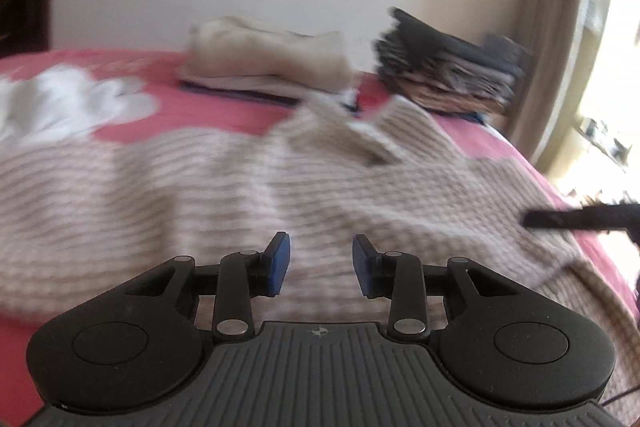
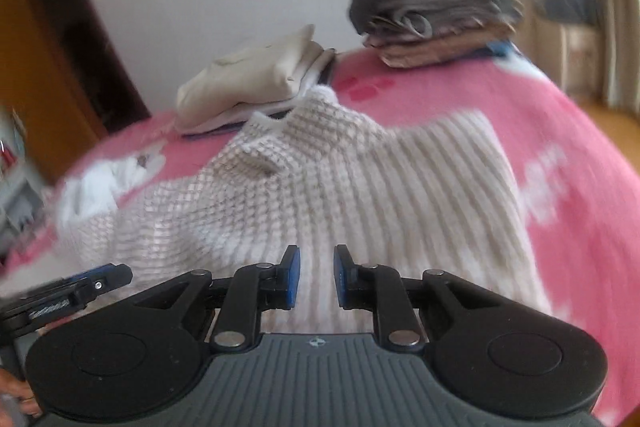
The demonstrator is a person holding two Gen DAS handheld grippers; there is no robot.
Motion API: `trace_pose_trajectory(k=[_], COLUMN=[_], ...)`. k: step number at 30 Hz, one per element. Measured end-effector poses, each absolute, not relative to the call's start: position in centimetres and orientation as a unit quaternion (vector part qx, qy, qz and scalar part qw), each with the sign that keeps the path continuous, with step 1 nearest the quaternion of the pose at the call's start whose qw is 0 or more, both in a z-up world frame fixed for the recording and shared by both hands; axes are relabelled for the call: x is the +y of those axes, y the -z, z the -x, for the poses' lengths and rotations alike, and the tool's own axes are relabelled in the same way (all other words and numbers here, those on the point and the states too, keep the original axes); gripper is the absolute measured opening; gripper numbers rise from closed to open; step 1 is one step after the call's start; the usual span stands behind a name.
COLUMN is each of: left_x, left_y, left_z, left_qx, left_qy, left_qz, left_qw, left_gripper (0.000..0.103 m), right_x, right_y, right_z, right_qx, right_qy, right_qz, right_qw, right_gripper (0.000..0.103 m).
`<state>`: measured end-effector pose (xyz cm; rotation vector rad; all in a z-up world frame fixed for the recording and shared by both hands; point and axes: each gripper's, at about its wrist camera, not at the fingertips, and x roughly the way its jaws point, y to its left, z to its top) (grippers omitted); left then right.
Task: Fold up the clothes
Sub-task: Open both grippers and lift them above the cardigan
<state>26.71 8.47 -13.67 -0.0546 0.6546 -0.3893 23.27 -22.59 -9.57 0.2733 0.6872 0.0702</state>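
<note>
While both the left gripper (image 1: 321,269) and right gripper (image 2: 317,277) hover with jaws apart (gripping nothing), the knit sweater (image 2: 340,187) lies collar pointing away, toward the folded stacks (image 2: 432,15).

The left gripper (image 1: 321,265) hangs over a beige sweater (image 1: 224,187) spread on the pink bed (image 1: 224,107), its blue pads (image 1: 280,267) apart with nothing between them. Two folded stacks, cream (image 1: 268,63) and dark (image 1: 448,67), sit by the wall, and a white cloth (image 1: 60,103) lies at left.
</note>
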Motion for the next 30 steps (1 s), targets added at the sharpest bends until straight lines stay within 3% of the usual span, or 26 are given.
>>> trace_pose_trajectory(k=[5,12,18,22,30], left_x=[6.4,6.8,6.2,7.0,7.1], left_y=[16.1,14.2,16.3,16.3,16.3], left_z=[-27.7,-27.1,-29.3,-28.6,-28.6], left_qx=[0.337,0.306,0.343,0.335,0.328], left_qy=[0.187,0.214,0.199,0.208,0.215], left_qz=[-0.012,-0.006,-0.018,-0.013,-0.015], left_qw=[0.923,0.928,0.918,0.919,0.92], left_gripper=[0.036,0.037,0.038,0.038,0.038], right_x=[-21.8,-23.2,-26.0,-30.7,-34.5], right_y=[13.6,11.2,12.1,13.8,12.3], right_z=[-26.5,-27.2,-31.7,-34.0,-35.5], right_qx=[0.377,0.329,0.331,0.338,0.362], right_qy=[-0.059,-0.045,0.023,0.047,0.074], right_qz=[-0.032,-0.006,0.018,-0.078,-0.16], right_qw=[0.924,0.943,0.943,0.937,0.916], right_gripper=[0.019,0.02,0.018,0.015,0.017])
